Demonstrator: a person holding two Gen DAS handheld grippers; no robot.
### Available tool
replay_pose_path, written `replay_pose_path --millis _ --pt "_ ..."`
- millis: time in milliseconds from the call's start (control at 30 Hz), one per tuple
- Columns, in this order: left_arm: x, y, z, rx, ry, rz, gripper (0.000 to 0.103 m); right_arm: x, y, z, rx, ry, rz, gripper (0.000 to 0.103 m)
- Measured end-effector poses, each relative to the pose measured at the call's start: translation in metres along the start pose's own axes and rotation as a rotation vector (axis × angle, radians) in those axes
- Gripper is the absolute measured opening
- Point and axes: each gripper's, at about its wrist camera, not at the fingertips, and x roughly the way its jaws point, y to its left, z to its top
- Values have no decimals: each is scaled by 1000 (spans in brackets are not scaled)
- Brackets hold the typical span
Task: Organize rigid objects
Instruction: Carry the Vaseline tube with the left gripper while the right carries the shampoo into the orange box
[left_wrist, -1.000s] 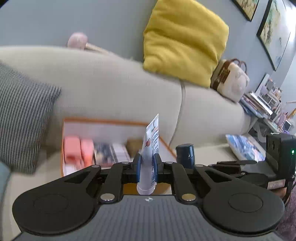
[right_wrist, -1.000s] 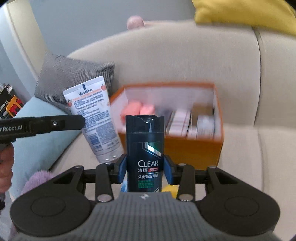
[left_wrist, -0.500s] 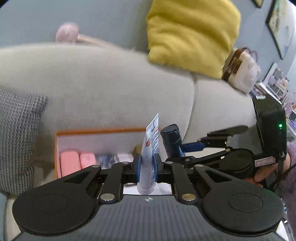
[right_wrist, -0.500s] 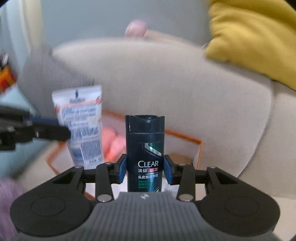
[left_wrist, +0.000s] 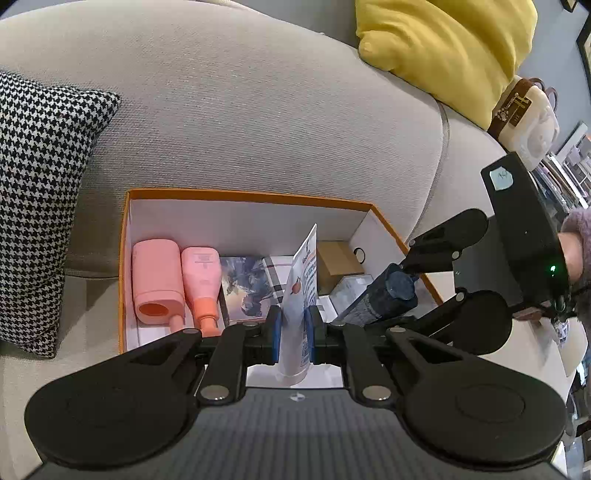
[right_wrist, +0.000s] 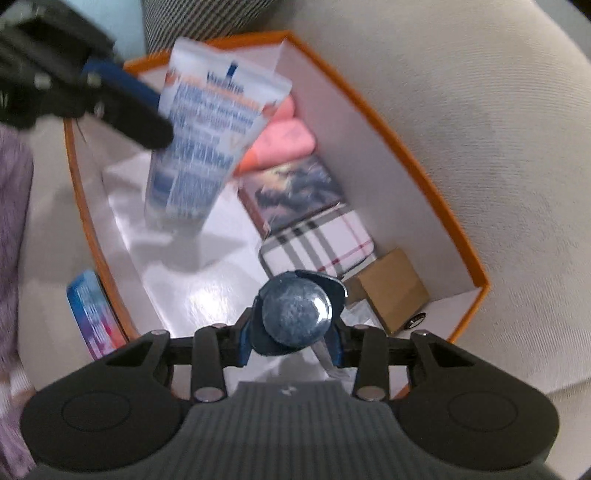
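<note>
The left gripper (left_wrist: 293, 332) has its jaws clamped on a white lotion tube (left_wrist: 301, 295), gripped low near the cap, with the flat crimped end rising up and away from the jaws. The tube's long axis runs roughly along the line the jaws point, tilted down toward the open orange box (left_wrist: 236, 194) directly ahead.

The right gripper (right_wrist: 291, 341) carries a dark shampoo bottle (right_wrist: 295, 312), seen end-on in the right wrist view, so its long axis lies almost along the camera's line and points steeply down into the box. Its jaws are closing a little with the bottle between them, the blue pads pressing on its sides.

Inside the box, a row already lies along the far wall: two pink bottles (left_wrist: 173, 282), a box with a stormy picture (right_wrist: 291, 192), a plaid case (right_wrist: 321, 243) and a small brown carton (right_wrist: 391, 290). The white floor in front of that row is bare, and both held items hang over it. The tube sits toward the pink-bottle end, the shampoo bottle toward the carton end, near the right-hand wall.

Judging from this, the right hand is the nearer to setting down; its bottle must be laid flat without knocking the plaid case. A blue packet (right_wrist: 92, 314) lies outside the box on the sofa (left_wrist: 258, 110).
</note>
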Motion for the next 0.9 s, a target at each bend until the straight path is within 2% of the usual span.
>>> replay_pose_path --millis 133,233,367,633,900 --pt "-1 1 0 2 -2 -18 15 -3 -1 7 -75 63 1 40" --pt "1 0 0 -1 3 -32 15 -6 -1 7 -131 142 26 38" --pt "6 0 1 -7 9 -43 15 6 4 7 -195 242 11 38" --pt "7 7 1 -4 34 -32 15 19 6 25 -188 172 41 36" --pt "11 16 1 -31 51 -33 15 46 11 25 -218 196 80 35"
